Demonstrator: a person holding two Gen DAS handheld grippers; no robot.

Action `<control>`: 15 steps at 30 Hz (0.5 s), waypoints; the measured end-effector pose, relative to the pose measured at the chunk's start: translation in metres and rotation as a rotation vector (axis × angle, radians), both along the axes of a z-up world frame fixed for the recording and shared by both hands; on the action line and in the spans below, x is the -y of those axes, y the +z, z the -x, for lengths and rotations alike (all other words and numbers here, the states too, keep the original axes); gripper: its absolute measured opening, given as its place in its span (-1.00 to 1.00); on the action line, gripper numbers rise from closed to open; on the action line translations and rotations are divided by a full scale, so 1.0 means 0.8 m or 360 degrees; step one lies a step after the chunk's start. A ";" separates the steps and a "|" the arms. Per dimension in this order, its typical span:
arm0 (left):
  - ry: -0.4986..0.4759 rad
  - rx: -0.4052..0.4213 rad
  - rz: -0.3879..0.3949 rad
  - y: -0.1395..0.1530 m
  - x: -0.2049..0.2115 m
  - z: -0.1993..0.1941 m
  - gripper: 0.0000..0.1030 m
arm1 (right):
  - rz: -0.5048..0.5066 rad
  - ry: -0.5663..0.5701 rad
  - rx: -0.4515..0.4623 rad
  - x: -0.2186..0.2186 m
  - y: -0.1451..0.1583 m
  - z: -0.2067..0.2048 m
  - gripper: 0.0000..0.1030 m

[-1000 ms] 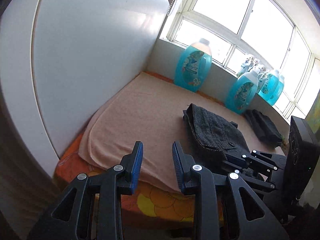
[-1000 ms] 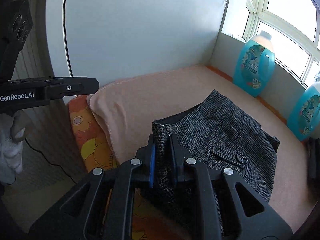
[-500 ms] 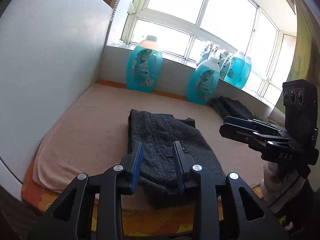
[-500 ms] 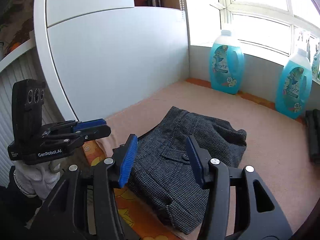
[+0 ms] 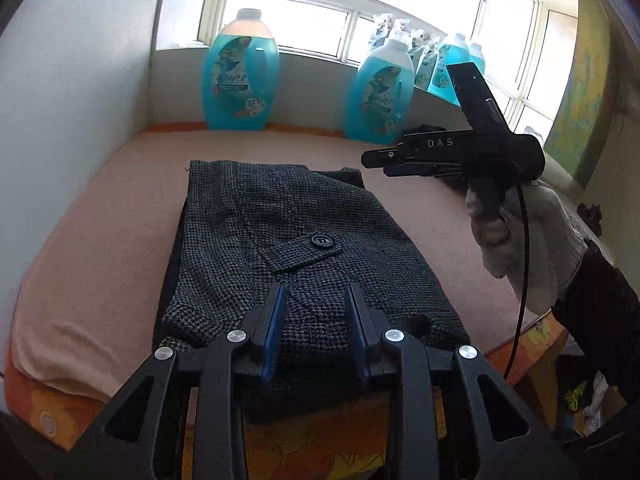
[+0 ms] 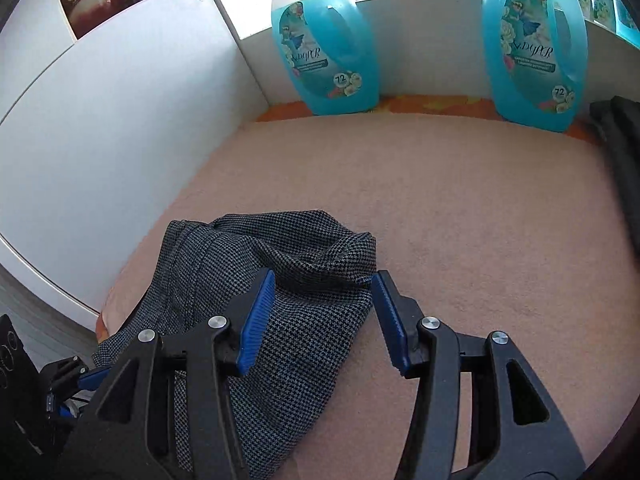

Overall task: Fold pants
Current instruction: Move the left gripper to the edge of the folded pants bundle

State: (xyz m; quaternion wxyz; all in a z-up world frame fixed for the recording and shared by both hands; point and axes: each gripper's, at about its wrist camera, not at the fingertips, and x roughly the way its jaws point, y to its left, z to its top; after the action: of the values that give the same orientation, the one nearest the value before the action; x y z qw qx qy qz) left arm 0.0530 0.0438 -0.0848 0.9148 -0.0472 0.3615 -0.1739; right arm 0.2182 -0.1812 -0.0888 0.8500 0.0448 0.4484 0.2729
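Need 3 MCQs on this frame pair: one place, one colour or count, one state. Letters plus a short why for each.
1. Where do the folded pants lie?
A. on the windowsill
B. on the peach towel
C. on the floor

2. What colour is the liquid in the detergent bottles?
A. turquoise blue
B. red
C. yellow

3. What state are the right tongs in?
A. shut on the pants
B. shut on a bottle
C. open, gripping nothing

Answers:
1 B: the grey houndstooth fabric rests flat on the towel, near its front edge.
2 A: both bottles against the back wall show blue liquid through clear plastic.
3 C: a wide gap shows between the blue pads, with a fold of fabric below it and nothing pinched.
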 end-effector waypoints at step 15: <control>-0.0011 -0.0024 -0.0032 -0.021 0.000 0.020 -0.44 | 0.0106 -0.0105 -0.0141 -0.030 -0.059 -0.066 -0.06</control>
State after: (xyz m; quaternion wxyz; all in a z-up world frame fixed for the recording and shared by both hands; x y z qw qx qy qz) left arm 0.0368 0.0440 -0.1015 0.9119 -0.0379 0.3702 -0.1731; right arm 0.2711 -0.1574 -0.1364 0.8388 0.0431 0.4927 0.2275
